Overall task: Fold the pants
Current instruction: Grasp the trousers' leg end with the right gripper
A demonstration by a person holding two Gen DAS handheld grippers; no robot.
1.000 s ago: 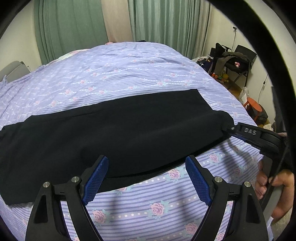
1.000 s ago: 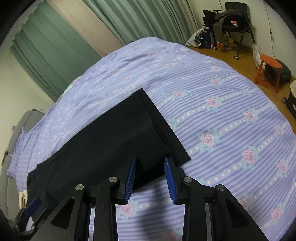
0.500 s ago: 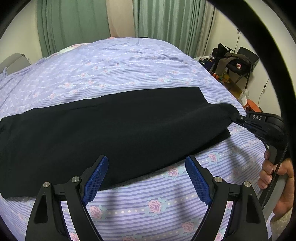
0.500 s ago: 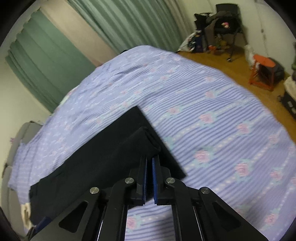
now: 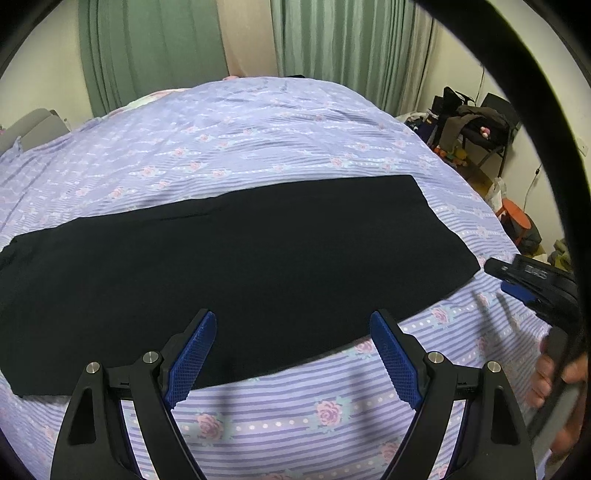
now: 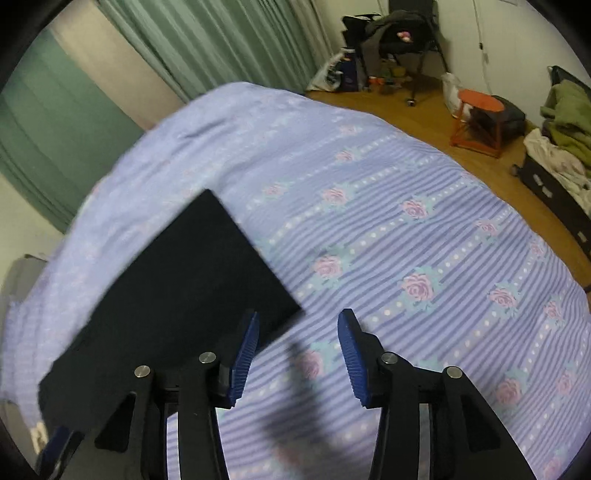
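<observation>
Black pants (image 5: 236, 266) lie flat in a long strip across a lilac floral bedspread (image 5: 258, 147). My left gripper (image 5: 291, 354) is open and empty, hovering over the pants' near edge around the middle. My right gripper (image 6: 297, 354) is open and empty, just off the pants' right end corner (image 6: 284, 306); the pants (image 6: 184, 280) lie to its left. The right gripper (image 5: 517, 280) also shows at the right edge of the left wrist view, apart from the cloth.
Green curtains (image 5: 155, 48) hang behind the bed. On the wooden floor to the right stand a chair piled with clothes (image 6: 402, 33), an orange stool (image 6: 478, 122) and an open suitcase with clothes (image 6: 557, 155).
My right gripper was shut on the pants' right end, pulled it flat, then opened and drew back to the right. The pants end now lies flat. The left gripper stayed open.
</observation>
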